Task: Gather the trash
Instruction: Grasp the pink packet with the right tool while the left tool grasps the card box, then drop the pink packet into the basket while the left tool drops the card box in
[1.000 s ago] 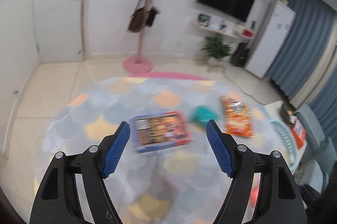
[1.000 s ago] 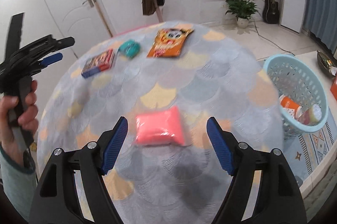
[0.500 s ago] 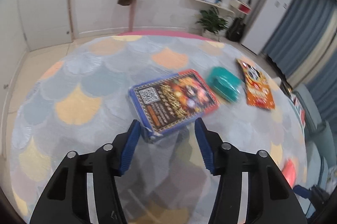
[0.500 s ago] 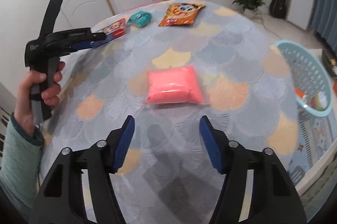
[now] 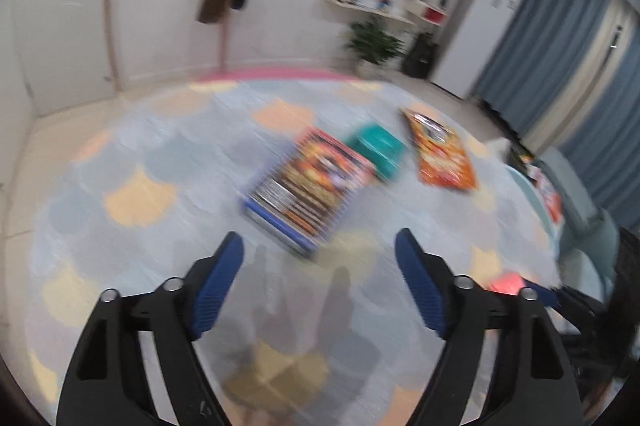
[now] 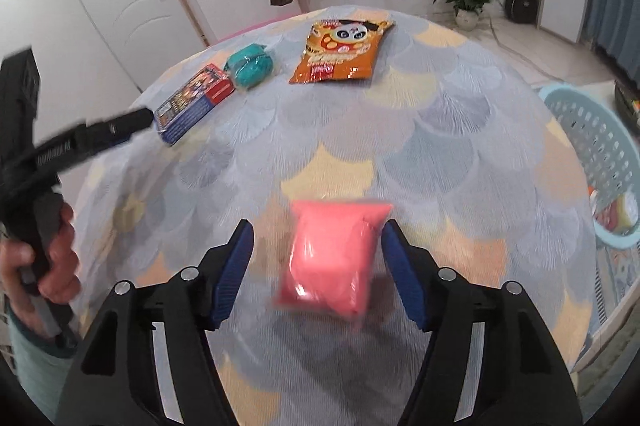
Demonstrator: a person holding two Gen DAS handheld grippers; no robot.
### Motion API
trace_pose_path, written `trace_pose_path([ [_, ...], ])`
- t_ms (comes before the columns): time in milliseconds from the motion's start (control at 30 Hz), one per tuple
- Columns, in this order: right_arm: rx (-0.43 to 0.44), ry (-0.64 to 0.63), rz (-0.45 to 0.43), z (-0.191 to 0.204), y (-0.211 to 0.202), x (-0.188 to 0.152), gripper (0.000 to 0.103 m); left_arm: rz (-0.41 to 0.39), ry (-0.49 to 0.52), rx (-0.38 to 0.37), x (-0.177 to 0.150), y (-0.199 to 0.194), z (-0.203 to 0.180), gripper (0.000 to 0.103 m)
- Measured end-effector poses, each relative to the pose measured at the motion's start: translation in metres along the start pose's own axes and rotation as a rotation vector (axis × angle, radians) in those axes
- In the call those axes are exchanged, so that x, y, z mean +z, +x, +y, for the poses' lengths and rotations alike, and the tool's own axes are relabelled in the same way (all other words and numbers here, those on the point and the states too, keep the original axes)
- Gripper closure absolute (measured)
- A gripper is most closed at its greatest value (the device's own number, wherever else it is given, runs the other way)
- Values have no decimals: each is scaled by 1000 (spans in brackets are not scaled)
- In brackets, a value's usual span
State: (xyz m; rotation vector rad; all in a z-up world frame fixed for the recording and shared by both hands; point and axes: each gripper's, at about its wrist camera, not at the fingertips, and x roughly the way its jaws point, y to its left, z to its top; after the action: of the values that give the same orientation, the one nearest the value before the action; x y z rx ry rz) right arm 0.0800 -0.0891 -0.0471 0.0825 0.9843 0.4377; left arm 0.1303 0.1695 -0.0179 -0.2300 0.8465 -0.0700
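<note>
A blue-edged printed box lies on the scallop-patterned cloth just beyond the tips of my left gripper. Its jaws are opening, with nothing between them. Beyond the box lie a teal packet and an orange snack bag. In the right wrist view a pink packet lies between the fingers of my right gripper, whose jaws are opening. The right pad is near the packet's edge and the left pad stands apart from it. The box there has the left gripper at its near end.
A light blue slotted basket holding some packets stands low at the right of the round table. A person's hand holds the left gripper. Behind the table are a coat stand, a door, a potted plant and curtains.
The left gripper sank toward the box, narrowed its jaws, then widened them again. The right gripper moved forward, so the pink packet now lies between its fingers.
</note>
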Motion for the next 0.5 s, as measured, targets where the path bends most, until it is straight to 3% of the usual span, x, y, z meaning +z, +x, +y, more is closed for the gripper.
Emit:
trace_pose_path([
  [133,-41,-38,-14,6,1,-3,40,-7,80,83,19,21,2,19],
  [367,-71,-36,-31,7,-4,-13,41,49,143,61,22,52,-5,19],
  [500,-134,-63,-46,13,-4,-14,67,45,194,84,16,53,-19,24],
])
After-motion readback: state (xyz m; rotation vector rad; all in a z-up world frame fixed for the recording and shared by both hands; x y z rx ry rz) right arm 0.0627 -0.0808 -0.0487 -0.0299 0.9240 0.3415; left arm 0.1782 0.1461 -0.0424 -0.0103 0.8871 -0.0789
